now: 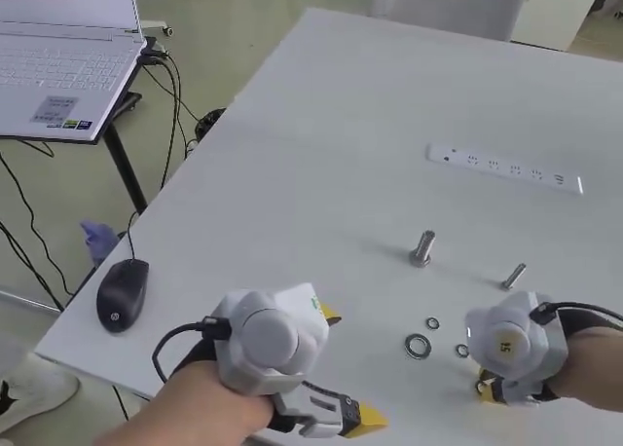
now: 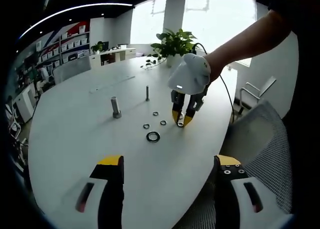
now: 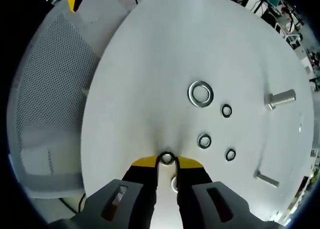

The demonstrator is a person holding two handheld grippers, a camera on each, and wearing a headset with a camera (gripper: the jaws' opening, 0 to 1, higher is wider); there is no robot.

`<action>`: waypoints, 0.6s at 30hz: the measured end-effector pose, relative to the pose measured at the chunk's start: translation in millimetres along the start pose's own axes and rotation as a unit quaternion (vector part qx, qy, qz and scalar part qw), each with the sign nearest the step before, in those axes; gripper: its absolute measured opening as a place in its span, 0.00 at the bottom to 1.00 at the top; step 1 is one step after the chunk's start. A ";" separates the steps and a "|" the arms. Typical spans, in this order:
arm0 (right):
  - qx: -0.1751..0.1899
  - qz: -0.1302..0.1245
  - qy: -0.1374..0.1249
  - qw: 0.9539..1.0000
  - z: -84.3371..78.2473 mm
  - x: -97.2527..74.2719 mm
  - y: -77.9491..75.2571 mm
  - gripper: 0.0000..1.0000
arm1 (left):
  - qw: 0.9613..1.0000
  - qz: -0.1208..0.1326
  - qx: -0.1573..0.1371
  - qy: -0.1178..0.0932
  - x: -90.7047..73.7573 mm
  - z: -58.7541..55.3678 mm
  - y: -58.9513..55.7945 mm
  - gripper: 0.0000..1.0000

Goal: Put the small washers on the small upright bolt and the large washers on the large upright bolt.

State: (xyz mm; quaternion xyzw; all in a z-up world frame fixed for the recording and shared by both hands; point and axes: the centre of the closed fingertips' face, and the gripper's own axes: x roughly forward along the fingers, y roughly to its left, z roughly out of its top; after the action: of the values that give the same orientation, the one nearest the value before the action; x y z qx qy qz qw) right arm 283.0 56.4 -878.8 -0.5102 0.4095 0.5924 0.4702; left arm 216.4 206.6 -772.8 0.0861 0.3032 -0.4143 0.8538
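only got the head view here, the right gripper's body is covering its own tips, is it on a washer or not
observer: yes. In the right gripper view the right gripper has its tips closed around a small washer, low at the table.
operator: ok and the left one, jaws open?
observer: open wide. In the left gripper view the left gripper has nothing between its jaws.
operator: how many washers are loose, i count three
observer: four in the right gripper view: the large washer and three small ones, one of them lying nearest the small bolt.
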 end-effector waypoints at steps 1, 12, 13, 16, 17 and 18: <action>0.007 -0.004 -0.005 1.000 0.0 0.0 0.1 0.13 | 1.000 0.000 0.000 0.000 -0.3 -0.3 -0.2 0.72; 0.085 -0.018 -0.048 0.995 2.9 -1.6 -1.0 0.12 | 1.000 0.006 -0.001 -0.003 -5.6 3.8 0.5 0.71; 0.089 -0.017 -0.048 0.995 3.0 -1.7 -0.9 0.12 | 1.000 0.006 -0.001 -0.003 -5.6 4.0 0.6 0.71; 0.092 -0.014 -0.047 0.995 3.0 -2.3 0.2 0.12 | 1.000 0.006 -0.001 -0.002 -5.2 4.3 0.0 0.71; 0.093 -0.013 -0.045 0.995 2.2 -2.3 0.1 0.12 | 1.000 0.006 0.000 -0.002 -5.1 4.3 0.3 0.71; 0.093 -0.013 -0.046 0.995 2.0 -2.9 -0.2 0.12 | 1.000 0.007 0.000 -0.002 -5.0 4.4 0.6 0.71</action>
State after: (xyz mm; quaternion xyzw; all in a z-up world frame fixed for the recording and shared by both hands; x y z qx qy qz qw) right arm 282.9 58.0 -875.7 -0.4421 0.4342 0.5680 0.5416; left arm 216.5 208.5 -766.4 0.0869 0.3007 -0.4087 0.8573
